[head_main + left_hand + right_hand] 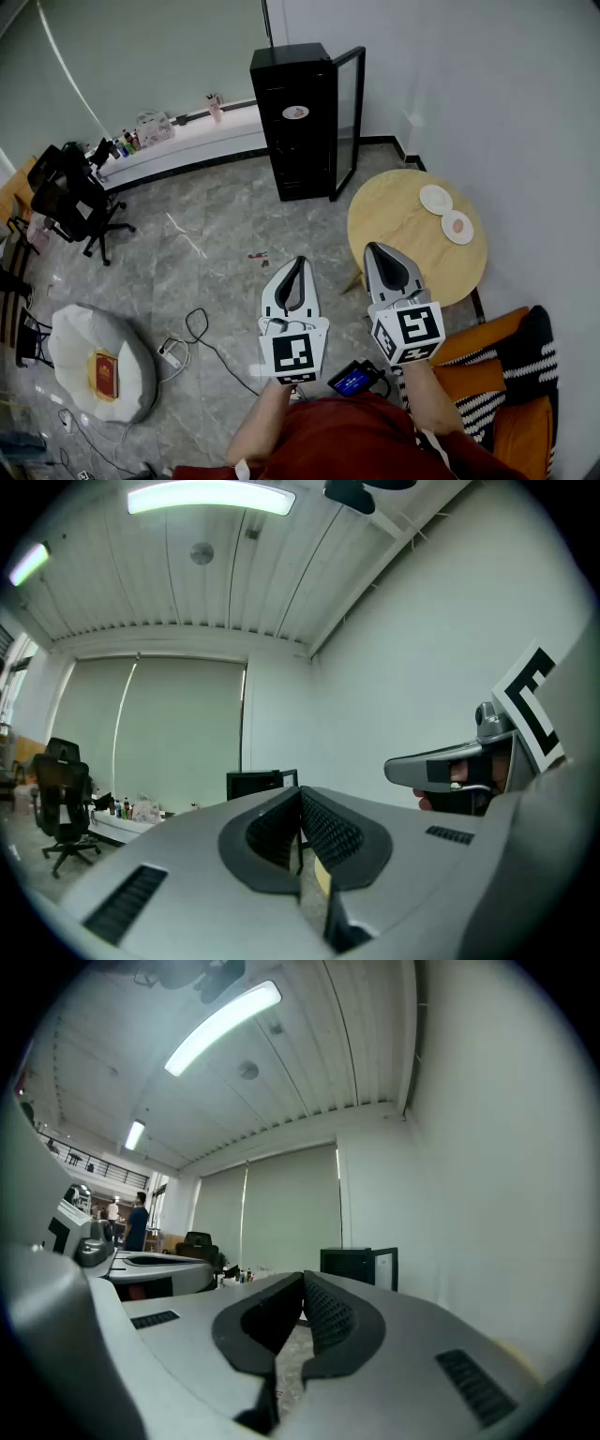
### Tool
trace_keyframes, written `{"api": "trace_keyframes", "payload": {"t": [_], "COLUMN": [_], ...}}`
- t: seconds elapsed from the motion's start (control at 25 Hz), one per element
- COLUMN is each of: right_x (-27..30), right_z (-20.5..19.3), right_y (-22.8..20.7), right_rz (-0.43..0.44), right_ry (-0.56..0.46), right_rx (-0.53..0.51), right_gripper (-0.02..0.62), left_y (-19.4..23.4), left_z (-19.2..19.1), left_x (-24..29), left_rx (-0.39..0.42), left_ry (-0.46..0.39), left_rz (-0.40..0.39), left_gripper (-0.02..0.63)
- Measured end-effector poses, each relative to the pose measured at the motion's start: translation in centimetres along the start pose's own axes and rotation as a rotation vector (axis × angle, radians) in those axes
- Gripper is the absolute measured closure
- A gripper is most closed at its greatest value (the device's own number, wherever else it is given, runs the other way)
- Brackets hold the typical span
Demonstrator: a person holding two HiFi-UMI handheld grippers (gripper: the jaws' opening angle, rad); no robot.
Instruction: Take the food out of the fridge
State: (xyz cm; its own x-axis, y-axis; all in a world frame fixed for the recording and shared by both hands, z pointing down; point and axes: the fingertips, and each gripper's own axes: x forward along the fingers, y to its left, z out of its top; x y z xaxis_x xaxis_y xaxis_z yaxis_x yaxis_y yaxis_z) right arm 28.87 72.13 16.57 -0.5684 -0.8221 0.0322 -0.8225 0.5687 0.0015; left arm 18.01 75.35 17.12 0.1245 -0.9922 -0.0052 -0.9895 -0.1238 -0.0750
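- Opening step, by my reading: the approach. The black fridge (292, 122) stands against the far wall with its glass door (348, 112) swung open, well apart from both tools.
- Left tongs (302, 262): tips pressed together, nothing between them. Right tongs (372, 247): the same, closed and empty. Both point toward the fridge.
- The food? No view shows it. The head view looks down on the fridge top and the inside stays dark, so I take it to be on the shelves.
- Next move, as I judge it: walk in close, come at the opening from the front, clear of the door leaf, spread one pair of tongs and reach onto a shelf.
- The round worktop (412, 239) sits just right of the fridge, carrying two plates (436, 198). It looks a likely landing spot, though that is a guess.
- Only the head view gives the floor plan: fridge, worktop and an office chair (70, 197) away to the left.
- The gripper views look level, with the fridge a small dark box beyond the closed tips and ceiling lamps above.
- Only the right gripper view catches a person (139, 1221) standing far off at the left. Only the left gripper view shows the right tongs side-on.
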Motion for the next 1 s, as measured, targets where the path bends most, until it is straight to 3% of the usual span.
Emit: {"api": "trace_keyframes", "payload": {"t": [0.52, 1.0], "right_x": [0.2, -0.9], "right_z": [-0.5, -1.0], "right_y": [-1.8, -4.6], "right_rz": [0.032, 0.072], "right_ry": [0.004, 0.001], "right_rx": [0.012, 0.037], "right_gripper": [0.574, 0.572], "left_y": [-1.4, -3.5], "left_z": [-0.5, -0.6], "left_x": [1.1, 0.9], "left_rx": [-0.001, 0.004], "left_ry": [0.012, 0.017], "left_rz": [0.027, 0.107], "left_gripper": [0.594, 0.594]}}
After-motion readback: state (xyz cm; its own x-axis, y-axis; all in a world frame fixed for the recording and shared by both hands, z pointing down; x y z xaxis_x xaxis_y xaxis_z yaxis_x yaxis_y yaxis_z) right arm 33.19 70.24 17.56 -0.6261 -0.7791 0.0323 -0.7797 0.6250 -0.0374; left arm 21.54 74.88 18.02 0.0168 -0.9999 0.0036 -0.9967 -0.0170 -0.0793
